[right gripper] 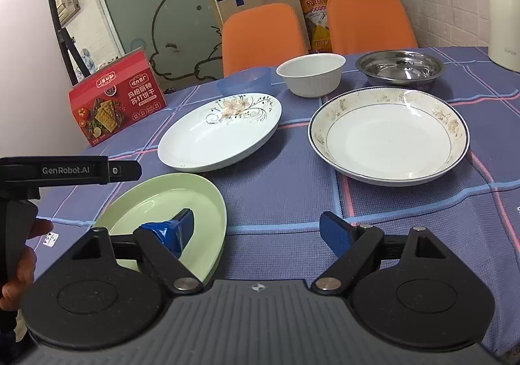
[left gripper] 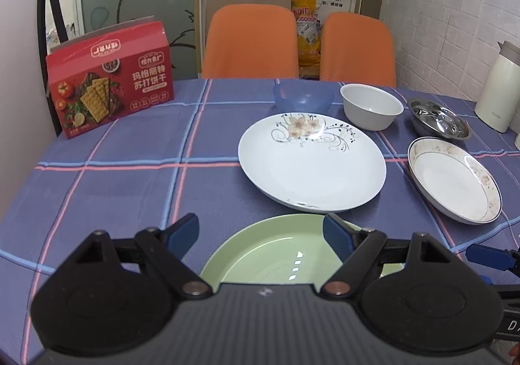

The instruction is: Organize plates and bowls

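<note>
A green plate (left gripper: 276,251) lies at the table's near edge, right under my open left gripper (left gripper: 261,235); it also shows in the right wrist view (right gripper: 169,202). My right gripper (right gripper: 256,231) is open and empty, its left finger over the green plate's right rim. Beyond lie a white oval plate with a flower pattern (left gripper: 312,166) (right gripper: 221,134) and a round rimmed plate (left gripper: 455,179) (right gripper: 390,134). Behind them stand a blue bowl (left gripper: 302,98) (right gripper: 245,80), a white bowl (left gripper: 370,106) (right gripper: 310,74) and a steel bowl (left gripper: 438,119) (right gripper: 399,67).
A red cracker box (left gripper: 110,78) (right gripper: 117,101) stands at the table's far left. A cream kettle (left gripper: 499,88) (right gripper: 503,13) stands at the far right. Two orange chairs (left gripper: 250,39) (right gripper: 263,36) sit behind the checked tablecloth (left gripper: 130,176).
</note>
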{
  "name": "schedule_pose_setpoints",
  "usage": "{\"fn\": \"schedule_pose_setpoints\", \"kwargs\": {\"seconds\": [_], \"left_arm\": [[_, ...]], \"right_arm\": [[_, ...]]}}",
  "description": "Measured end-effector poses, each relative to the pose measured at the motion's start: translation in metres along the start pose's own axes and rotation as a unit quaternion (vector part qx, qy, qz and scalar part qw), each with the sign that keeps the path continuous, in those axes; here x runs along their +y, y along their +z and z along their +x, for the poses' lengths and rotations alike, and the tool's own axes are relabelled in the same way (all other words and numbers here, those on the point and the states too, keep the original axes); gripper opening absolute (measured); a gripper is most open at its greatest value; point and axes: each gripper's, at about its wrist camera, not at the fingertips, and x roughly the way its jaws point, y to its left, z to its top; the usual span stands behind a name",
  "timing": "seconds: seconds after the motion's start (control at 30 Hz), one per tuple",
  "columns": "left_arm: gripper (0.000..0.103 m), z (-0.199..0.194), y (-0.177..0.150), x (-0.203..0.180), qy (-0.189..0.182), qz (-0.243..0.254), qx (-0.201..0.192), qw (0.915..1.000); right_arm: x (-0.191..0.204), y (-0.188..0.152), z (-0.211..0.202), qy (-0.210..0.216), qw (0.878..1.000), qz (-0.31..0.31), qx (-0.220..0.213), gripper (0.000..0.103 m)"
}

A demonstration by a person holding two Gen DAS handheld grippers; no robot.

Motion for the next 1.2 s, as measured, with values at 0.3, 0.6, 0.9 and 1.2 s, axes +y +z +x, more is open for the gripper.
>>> {"fn": "schedule_pose_setpoints", "kwargs": {"seconds": [0.3, 0.6, 0.9, 1.2], "left_arm": [[0.08, 0.014, 0.011, 0.001, 0.007, 0.007, 0.001, 1.0], [0.08, 0.055, 0.057, 0.027, -0.005, -0.016, 0.018, 0.9997], [0.081, 0.105, 0.081, 0.033, -0.008, -0.009, 0.053, 0.9985], [0.08, 0.147, 0.09, 0.033, -0.031, -0.018, 0.095, 0.9948]], "right_arm": [[-0.007, 0.017, 0.014, 0.014, 1.0, 0.006, 0.002, 0.072], [0.0, 0.053, 0.06, 0.031, 0.999, -0.014, 0.009, 0.072], [0.009, 0.086, 0.105, 0.029, 0.998, -0.045, 0.025, 0.072], [0.003, 0.101, 0.15, -0.005, 0.996, -0.064, 0.057, 0.072]]}}
